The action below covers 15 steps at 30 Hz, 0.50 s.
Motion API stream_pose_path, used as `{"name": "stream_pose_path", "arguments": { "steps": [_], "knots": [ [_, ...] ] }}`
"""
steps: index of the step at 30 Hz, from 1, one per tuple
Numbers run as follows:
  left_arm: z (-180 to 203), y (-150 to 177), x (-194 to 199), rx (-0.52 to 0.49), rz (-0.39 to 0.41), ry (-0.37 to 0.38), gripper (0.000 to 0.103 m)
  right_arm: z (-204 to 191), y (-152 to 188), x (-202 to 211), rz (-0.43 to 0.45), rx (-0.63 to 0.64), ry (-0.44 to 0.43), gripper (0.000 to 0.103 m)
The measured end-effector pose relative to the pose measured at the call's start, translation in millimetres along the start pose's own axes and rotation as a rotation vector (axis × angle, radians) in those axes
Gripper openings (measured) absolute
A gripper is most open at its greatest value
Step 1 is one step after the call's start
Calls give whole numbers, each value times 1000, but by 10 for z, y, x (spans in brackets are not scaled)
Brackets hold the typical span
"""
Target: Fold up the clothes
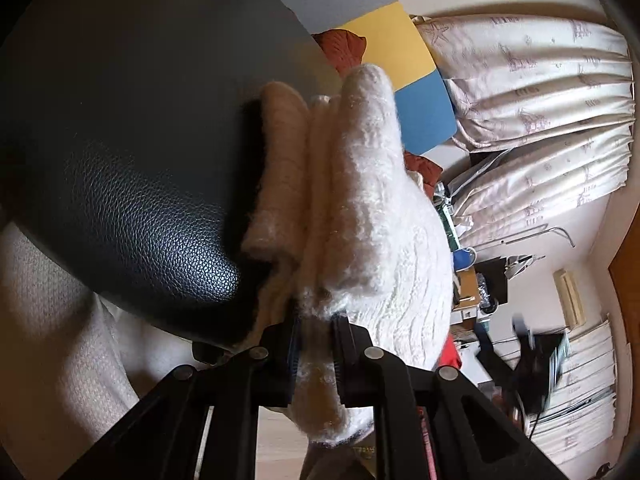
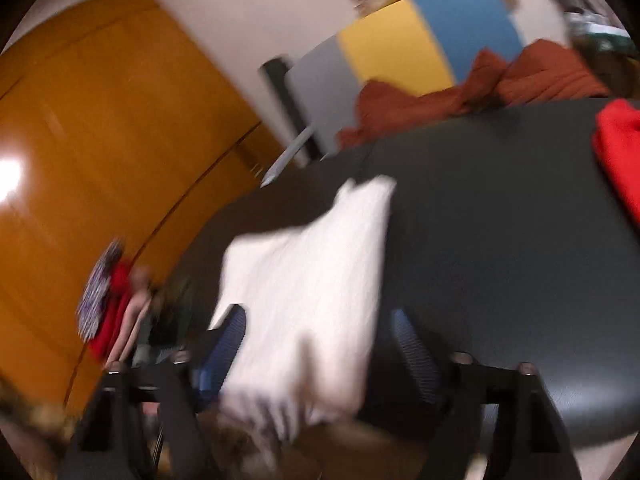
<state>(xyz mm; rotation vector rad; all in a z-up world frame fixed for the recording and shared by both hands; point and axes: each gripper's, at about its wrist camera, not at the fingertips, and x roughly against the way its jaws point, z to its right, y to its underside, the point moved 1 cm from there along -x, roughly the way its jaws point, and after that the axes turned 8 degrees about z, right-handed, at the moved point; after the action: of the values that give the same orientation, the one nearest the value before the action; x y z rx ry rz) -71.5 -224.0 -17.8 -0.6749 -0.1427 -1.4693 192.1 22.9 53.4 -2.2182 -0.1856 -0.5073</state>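
1. Black table: the largest item I log. Its top is a dark, leather-grained sheet, filling the left of the left wrist view and the right half of the right wrist view.
2. Orange wooden panelling: covers the left of the right wrist view, with a bright glare spot on it.
3. Patterned cream curtains: hang in folds at the right of the left wrist view.
4. Panel in grey, yellow and blue blocks: stands behind the table's far edge.
5. White knitted garment: the piece I am folding. It is bunched into thick folds, one end resting on the table, the rest rising toward the camera. In the right wrist view it shows as a blurred pale sheet lying across the table's near edge.
6. Rust-brown cloth: heaped at the table's far side.
7. Red cloth: on the table at the right margin, well apart from the white garment.
8. Left gripper: jaws drawn close, clamped on a fluffy fold of the white garment.
9. Right gripper: jaws stand wide apart; the garment lies between the blue pads, but they do not press it. The view is heavily blurred.
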Motion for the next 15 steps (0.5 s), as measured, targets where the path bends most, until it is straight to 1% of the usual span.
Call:
{"name": "stream_pose_path", "arguments": {
  "steps": [3, 6, 9, 11, 12, 13, 14, 15],
  "knots": [
    [17, -25, 1, -26, -9, -16, 14, 278, -164, -501, -42, -166, -86, 80],
    [38, -60, -64, -5, -22, -6, 15, 446, -208, -1043, -119, -299, -129, 81],
    [46, -98, -152, 23, -36, 18, 15, 529, -212, -1559, -240, -396, -167, 84],
    [2, -104, -152, 35, -42, 32, 15, 547, -153, -1779, -290, -432, -181, 84],
    [-15, -105, -153, 41, -45, 38, 15, 552, -118, -1877, -311, -447, -187, 81],
    [-41, -104, -134, 47, -44, 39, 15, 525, -75, -1951, -325, -458, -188, 72],
    [-73, -101, -99, 51, -39, 36, 15, 481, -28, -2015, -335, -467, -187, 59],
    [-97, -102, -52, 54, -29, 31, 15, 371, -34, -1989, -321, -415, -165, 48]
  ]
}}
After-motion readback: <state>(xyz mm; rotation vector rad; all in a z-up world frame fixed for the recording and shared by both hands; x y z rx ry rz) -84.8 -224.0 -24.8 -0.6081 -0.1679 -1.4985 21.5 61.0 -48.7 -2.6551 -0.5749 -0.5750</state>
